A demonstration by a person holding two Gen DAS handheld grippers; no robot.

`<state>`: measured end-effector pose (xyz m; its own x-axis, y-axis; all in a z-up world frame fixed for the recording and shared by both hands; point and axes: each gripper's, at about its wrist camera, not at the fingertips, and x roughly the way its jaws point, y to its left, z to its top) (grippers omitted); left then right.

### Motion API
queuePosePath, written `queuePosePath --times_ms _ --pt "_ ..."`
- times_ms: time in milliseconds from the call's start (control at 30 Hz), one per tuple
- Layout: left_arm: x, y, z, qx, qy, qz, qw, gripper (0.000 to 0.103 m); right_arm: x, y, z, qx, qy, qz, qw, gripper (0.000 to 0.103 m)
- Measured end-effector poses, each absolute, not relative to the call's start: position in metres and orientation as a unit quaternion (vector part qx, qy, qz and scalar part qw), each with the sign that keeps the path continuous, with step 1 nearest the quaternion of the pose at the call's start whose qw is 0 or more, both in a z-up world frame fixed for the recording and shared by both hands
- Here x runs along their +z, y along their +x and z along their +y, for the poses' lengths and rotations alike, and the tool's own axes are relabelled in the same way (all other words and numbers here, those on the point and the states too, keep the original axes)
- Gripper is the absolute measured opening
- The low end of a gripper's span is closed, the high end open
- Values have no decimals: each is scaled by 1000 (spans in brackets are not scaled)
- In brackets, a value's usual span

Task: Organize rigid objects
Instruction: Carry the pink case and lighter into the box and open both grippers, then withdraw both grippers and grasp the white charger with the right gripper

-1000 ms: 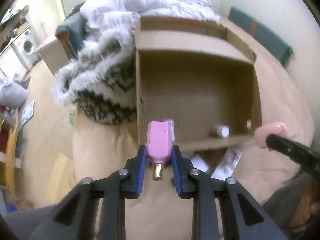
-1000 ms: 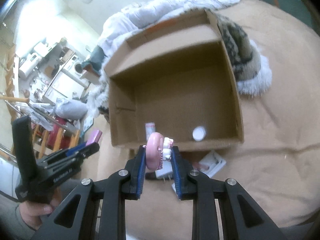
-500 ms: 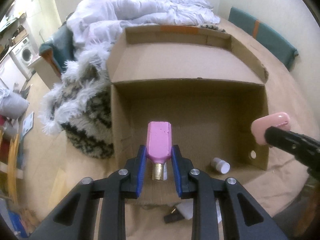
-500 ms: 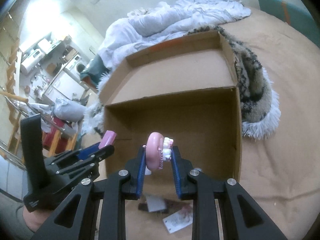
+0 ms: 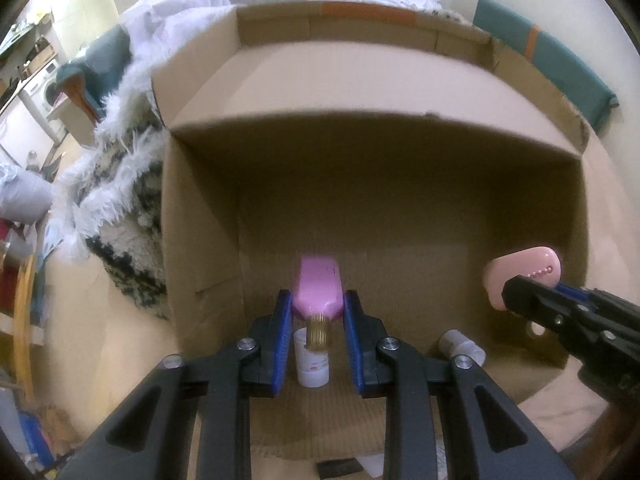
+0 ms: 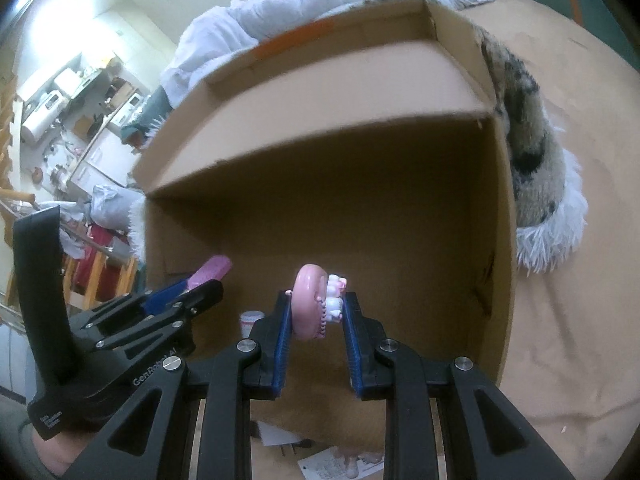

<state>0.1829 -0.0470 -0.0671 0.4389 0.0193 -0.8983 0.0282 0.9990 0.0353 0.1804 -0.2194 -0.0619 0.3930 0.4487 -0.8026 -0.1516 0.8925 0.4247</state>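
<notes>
Cardboard box is basically the whole story rn. It sits open on the tan bed cover, flaps up, and 2 small white containers already lie on its floor: a capped tube near the front and a small bottle off toward the right wall. So some sorting looks done imo, but not much.

Both hands are loaded. Left gripper has its jaws clamped narrow on a pink bottle, gold neck pointing back at the camera. Right gripper is pinched on a pink rounded case with little white bits on 1 side. Both items hang over the box opening, not let go yet, so 2 drops are left, plus whatever papers and bits lie on the bed by the front edge.

Room-wise: box floor is mostly bare, plenty of space. Watch the tall walls, front lip, and the 2 grippers being pretty near each other. Fluffy blanket presses against the box's left side.
</notes>
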Motion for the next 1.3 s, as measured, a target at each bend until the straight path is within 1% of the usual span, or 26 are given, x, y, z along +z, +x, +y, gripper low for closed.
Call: queuePosePath --times_ms 267,500,667,733,767,800,833,867,900,967,1067,1100,1300 --pt "-90 185 -52 7 24 545 838 22 -86 189 -217 167 138 547 809 26" --pt "-100 188 -56 7 24 554 832 23 -87 196 -213 162 142 552 806 26" --pt "-106 186 -63 1 28 559 828 23 -85 192 -217 163 150 541 811 28" --pt "-106 183 -64 0 26 561 827 24 -82 189 -220 161 149 537 815 31" --pt "-106 183 -62 0 25 561 827 27 -80 188 -221 162 152 532 817 35" --pt "-104 181 -62 3 28 560 828 36 -79 186 -223 162 155 529 818 48" --pt "-103 180 -63 7 31 558 829 49 -77 185 -224 162 159 525 820 58" --pt "-101 178 -63 11 32 555 831 55 -74 184 -226 163 163 520 822 70" --pt "-98 176 -62 13 30 550 835 60 -71 182 -227 163 168 513 826 70" --pt "-92 173 -61 15 30 543 839 61 -66 180 -229 167 174 506 828 71" --pt "-84 168 -62 15 38 540 840 62 -60 174 -232 170 177 495 833 79" --pt "-79 164 -60 15 41 537 842 62 -58 171 -233 168 177 492 835 80" --pt "-55 140 -42 16 33 517 855 63 -49 153 -244 164 186 485 838 80"
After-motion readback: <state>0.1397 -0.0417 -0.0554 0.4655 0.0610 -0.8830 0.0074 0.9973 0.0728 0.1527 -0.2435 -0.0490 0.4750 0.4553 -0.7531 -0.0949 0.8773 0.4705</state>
